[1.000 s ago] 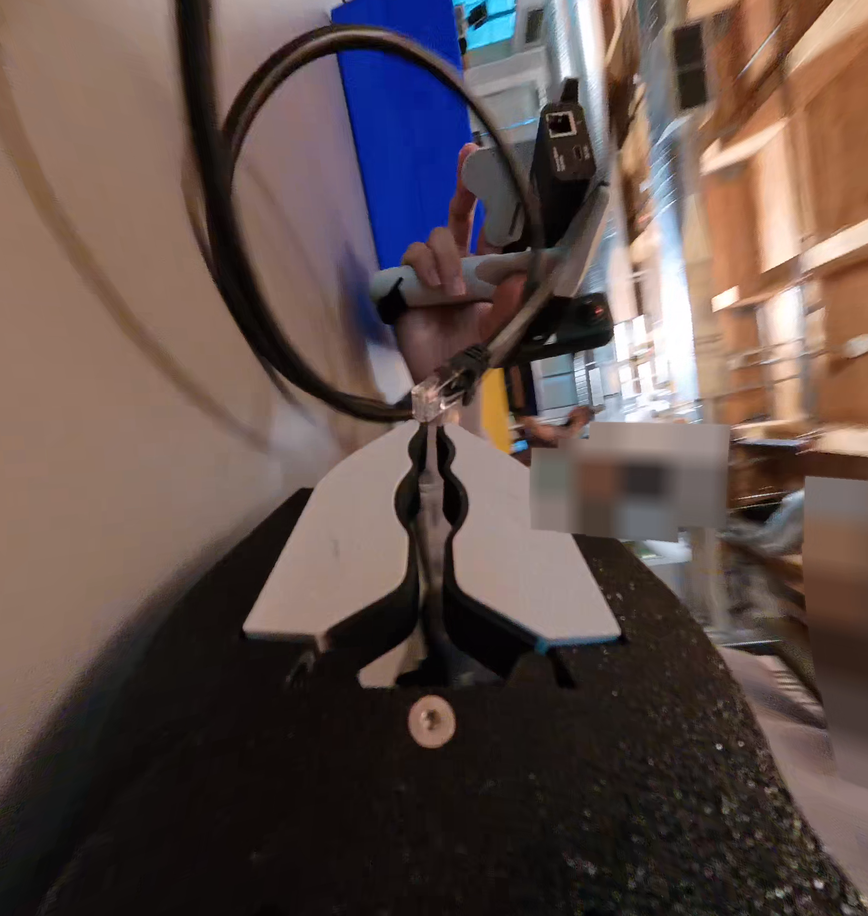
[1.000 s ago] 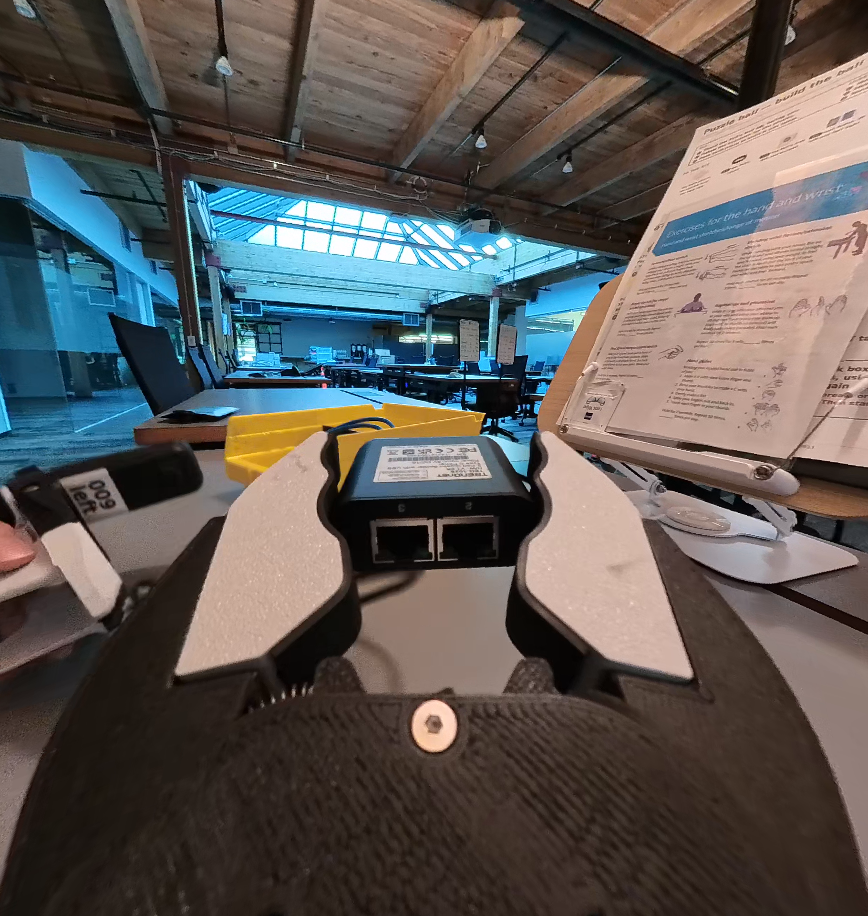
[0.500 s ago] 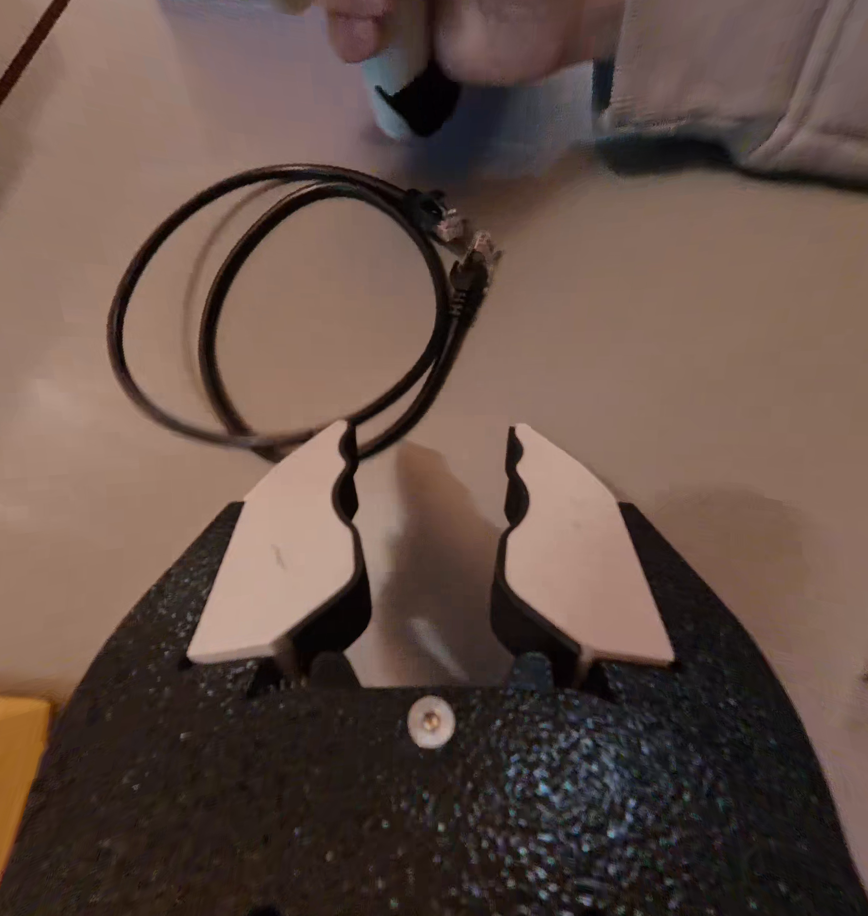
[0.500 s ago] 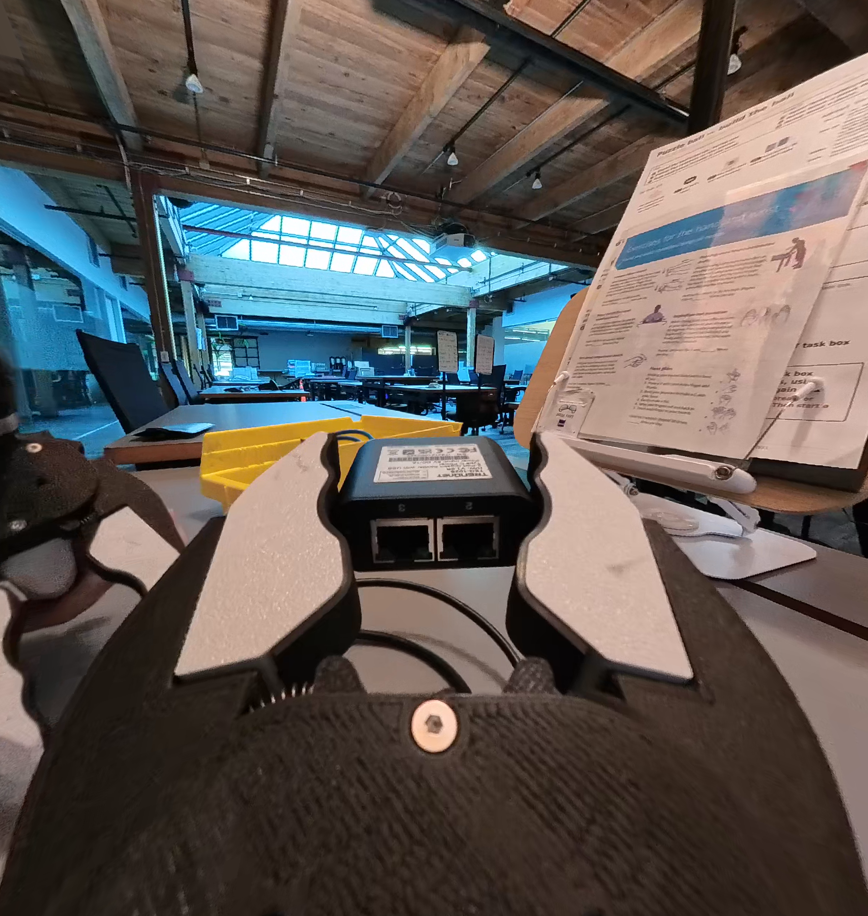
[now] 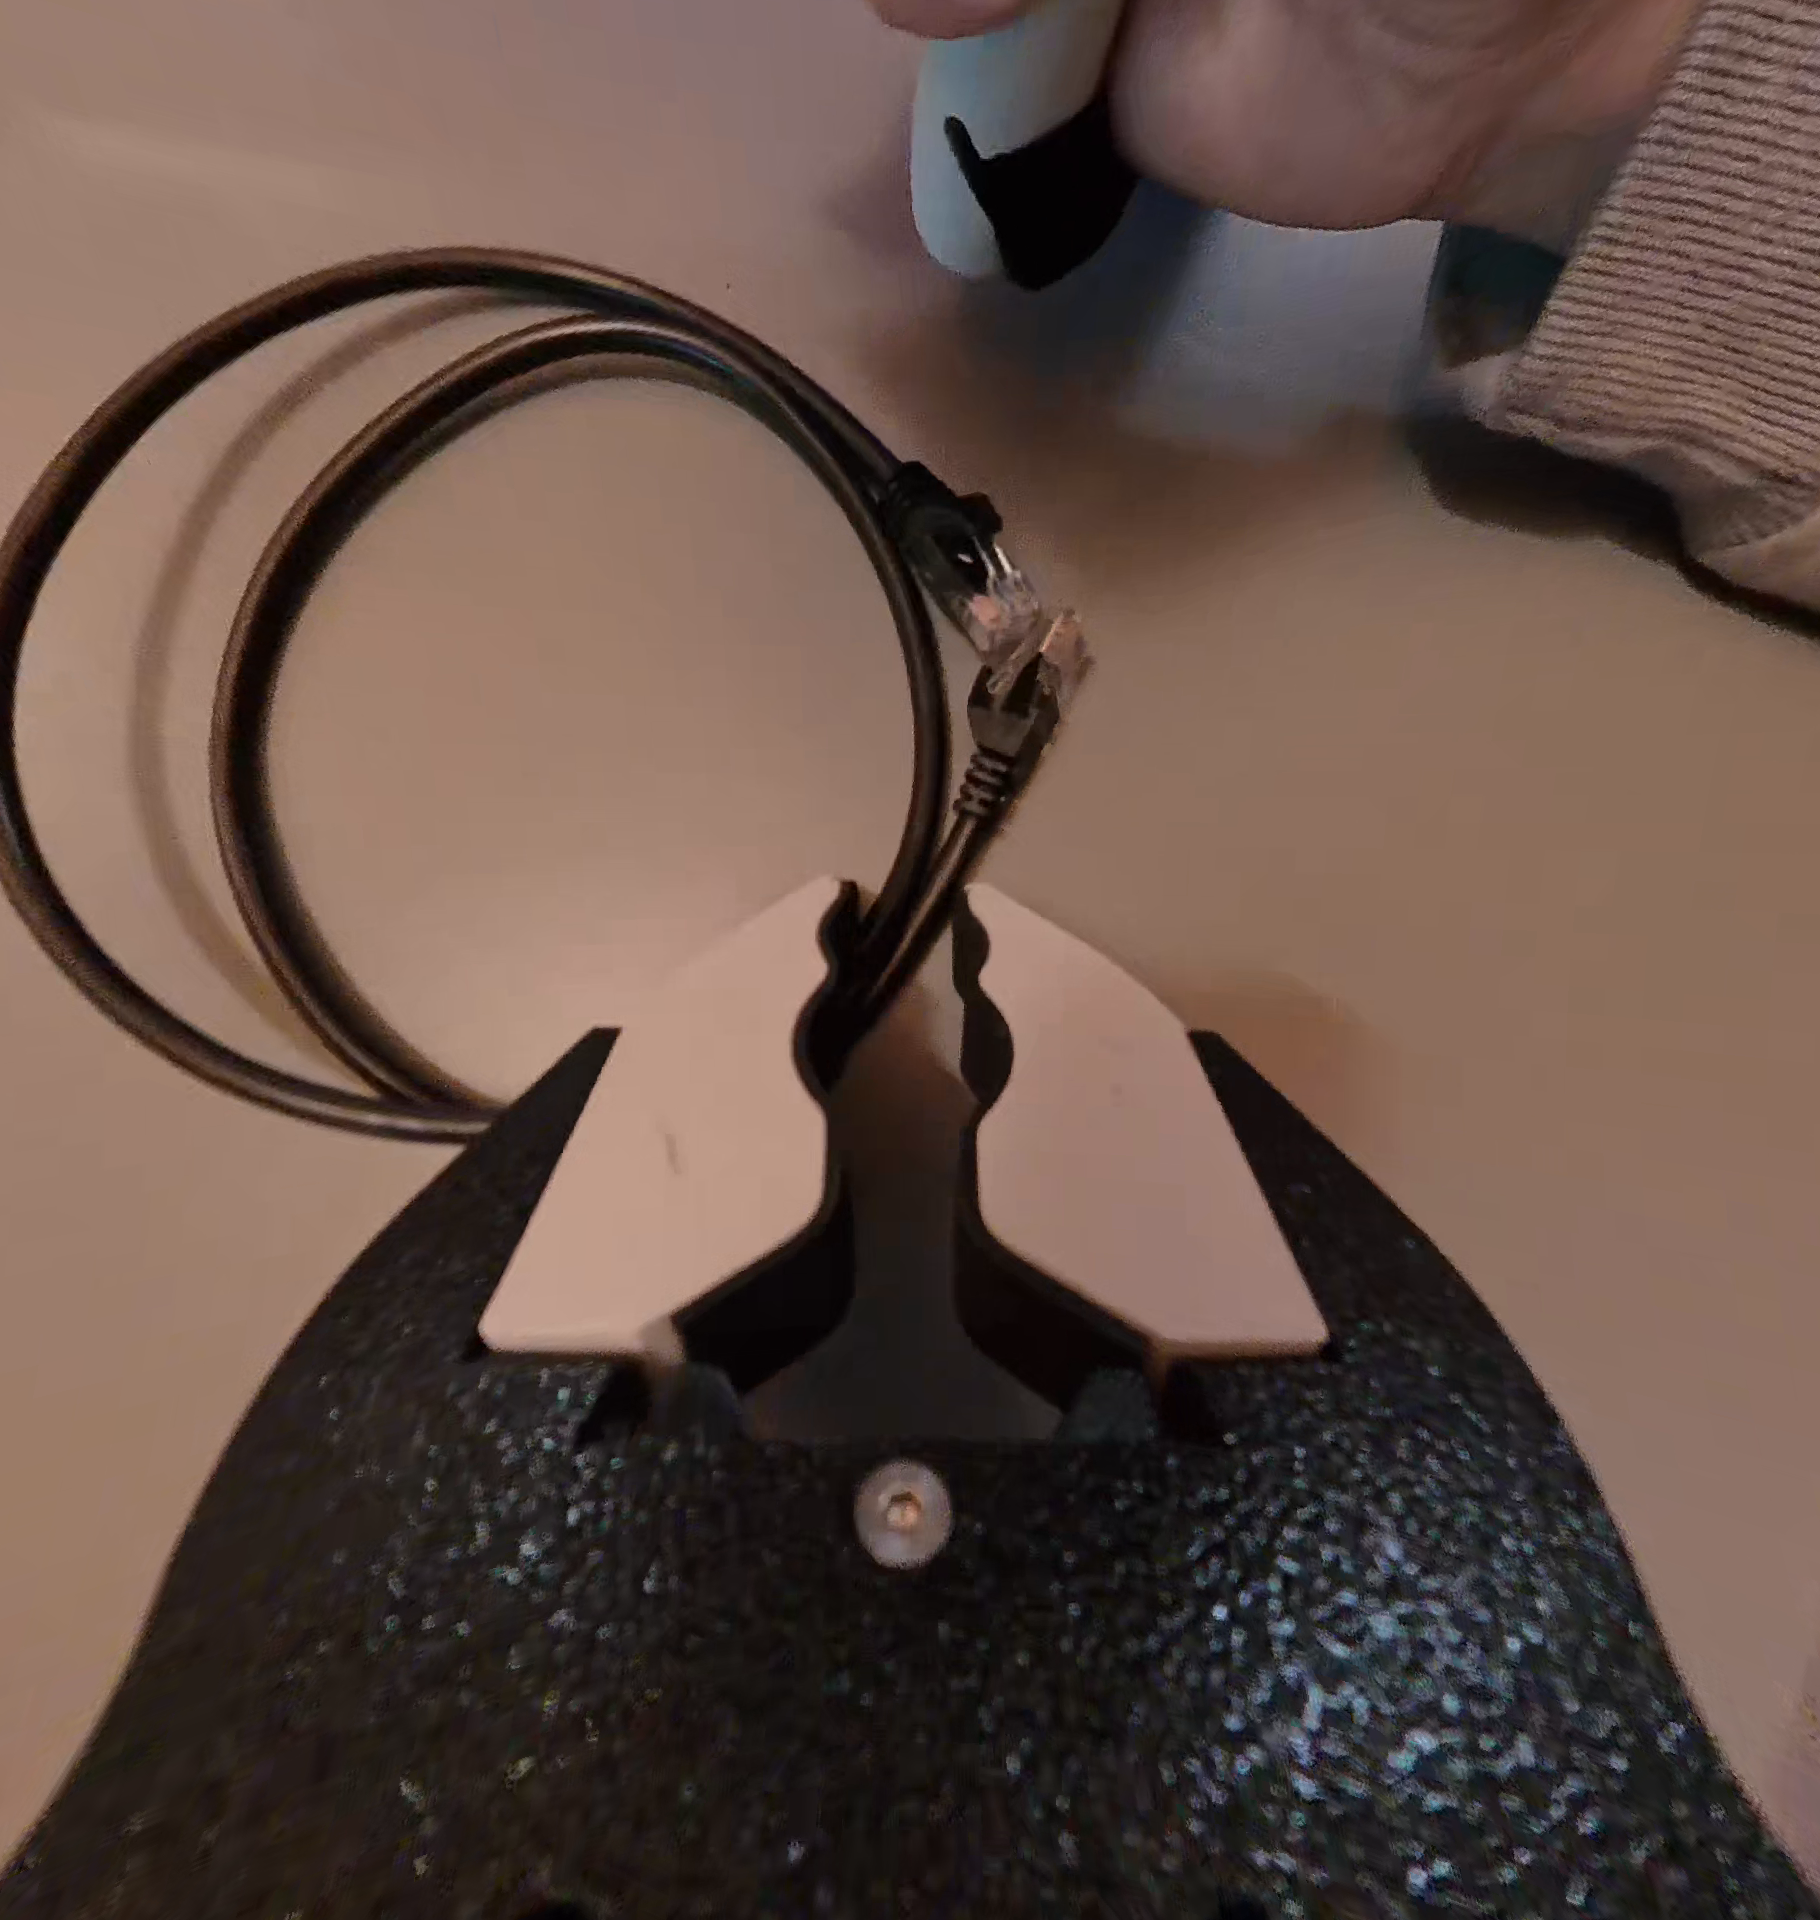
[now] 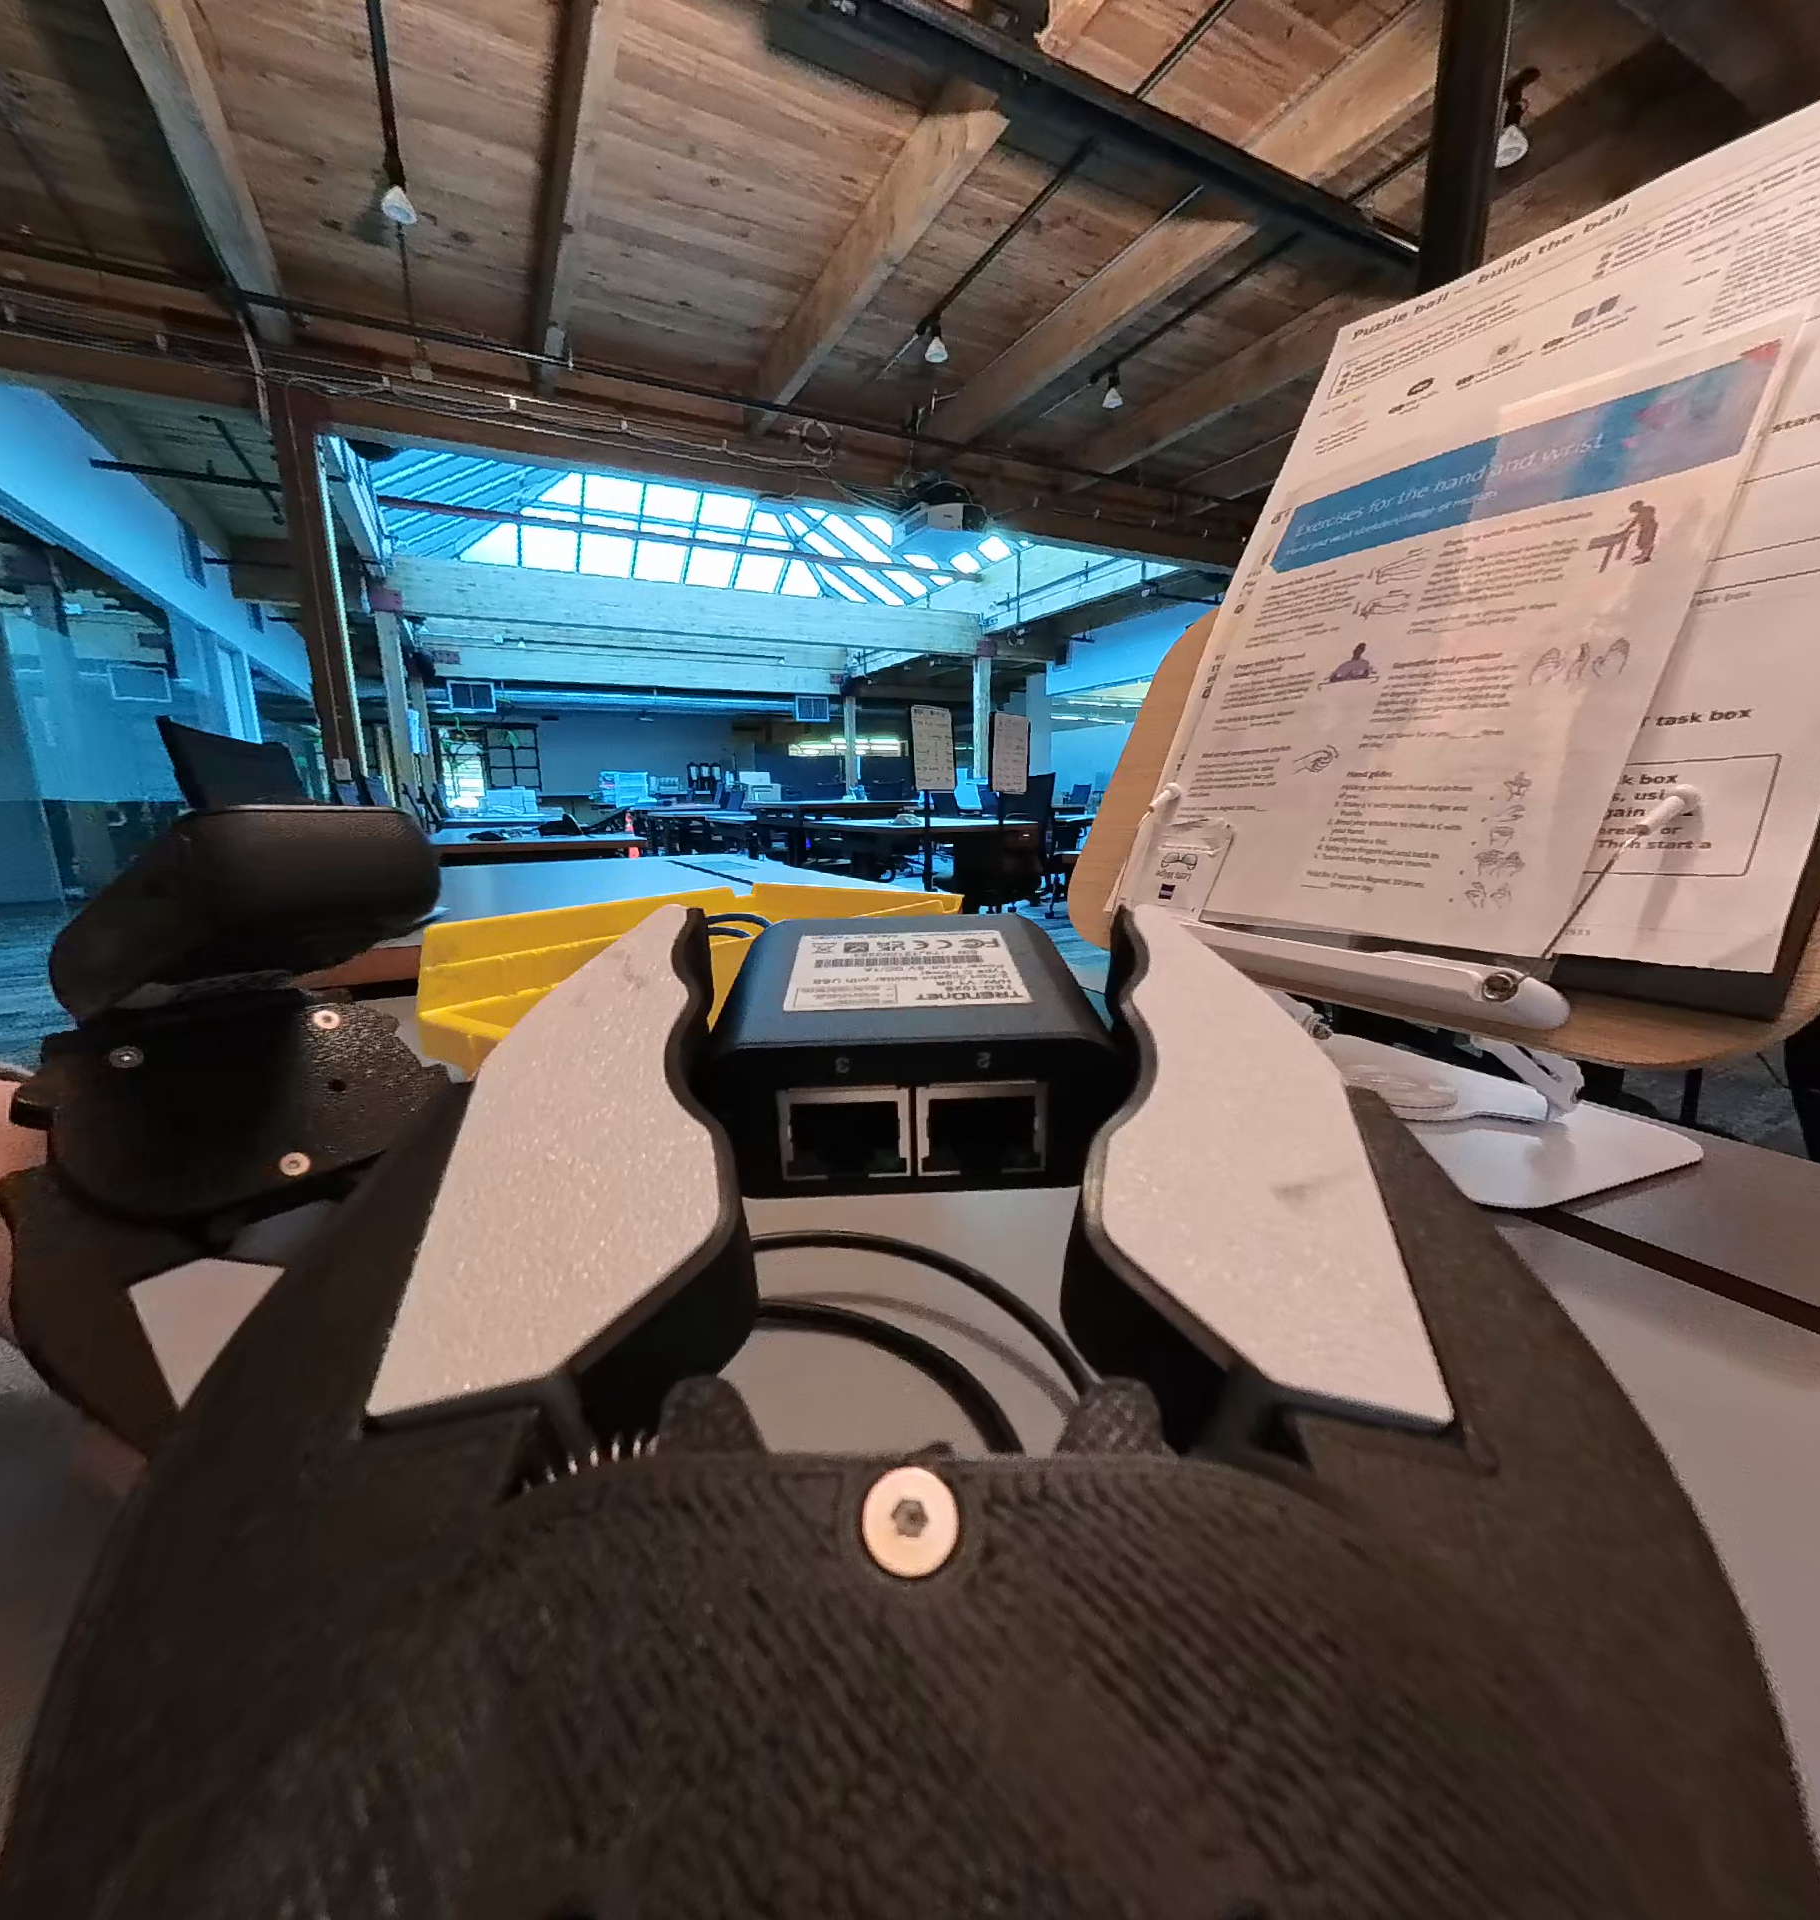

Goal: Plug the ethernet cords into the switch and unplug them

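Note:
A black ethernet cord (image 5: 106, 665) lies coiled on the beige table (image 5: 1405, 935), its two clear plugs (image 5: 1020, 634) side by side and free. My left gripper (image 5: 904, 899) points down at it, jaws narrowed around two strands of the cord just behind the plugs; a thin gap still shows on the right side. My right gripper (image 6: 906, 930) is shut on the small black switch (image 6: 911, 1039), whose two empty ports face the camera. The cord also shows on the table below the switch (image 6: 885, 1252). The left gripper shows at the left of the right wrist view (image 6: 220, 1049).
A yellow bin (image 6: 573, 951) stands behind the switch. A paper stand (image 6: 1457, 727) on a white base (image 6: 1571, 1143) fills the right. In the left wrist view a hand (image 5: 1353, 94) and a ribbed sleeve (image 5: 1716, 312) hold the right gripper's handle (image 5: 989, 177). The gap from one gripper's tips to the other's is roughly 20 cm.
One second ago my left gripper held a plug up by the right gripper. It let the cord down, opened above it, and has now narrowed around the strands. The right gripper keeps the switch.

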